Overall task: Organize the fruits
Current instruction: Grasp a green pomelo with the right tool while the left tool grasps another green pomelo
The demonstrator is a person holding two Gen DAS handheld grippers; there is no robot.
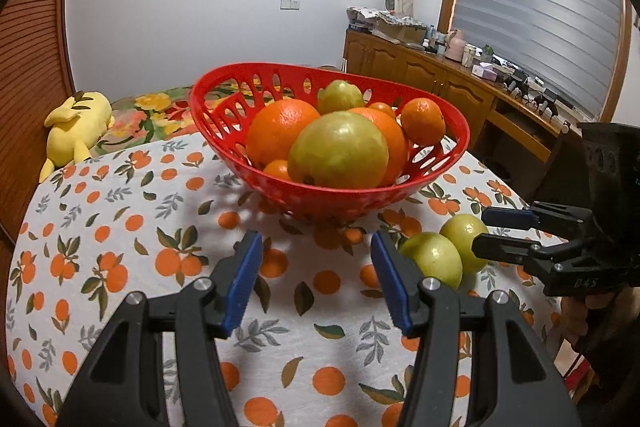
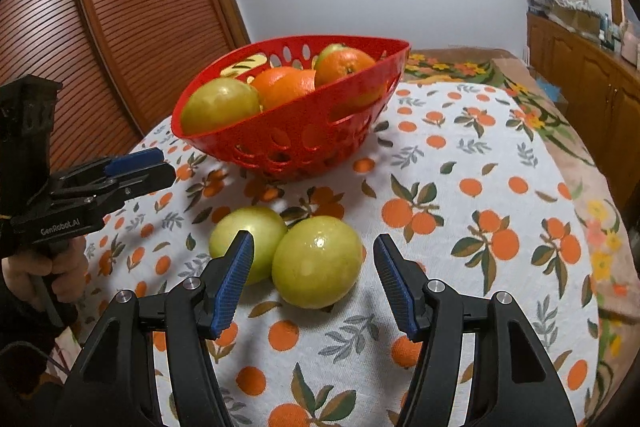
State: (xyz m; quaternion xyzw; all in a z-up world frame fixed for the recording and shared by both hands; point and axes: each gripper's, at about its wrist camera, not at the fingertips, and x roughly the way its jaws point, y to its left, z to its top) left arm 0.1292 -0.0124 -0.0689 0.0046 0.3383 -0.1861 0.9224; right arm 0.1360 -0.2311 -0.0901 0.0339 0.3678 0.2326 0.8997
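Observation:
A red openwork basket [image 1: 340, 201] [image 2: 304, 131] stands on the table and holds several oranges [image 1: 280, 127] and green round fruits [image 1: 340, 151]. Two more green fruits lie side by side on the cloth in front of it, one nearer [image 2: 316, 261] [image 1: 434, 259] and one farther [image 2: 248, 235] [image 1: 464, 239]. My right gripper [image 2: 313, 243] [image 1: 482, 231] is open just above the nearer one, its pads clear of the fruit. Left of these fruits, my left gripper [image 1: 316, 239] [image 2: 166, 165] hovers open over bare cloth with nothing between its fingers.
The round table wears a white cloth with an orange print [image 1: 120, 227]. A yellow plush toy [image 1: 76, 123] lies on a bed beyond the table's edge. A wooden sideboard [image 1: 440, 75] with clutter runs along the window wall, and a slatted wooden door [image 2: 120, 7] stands behind.

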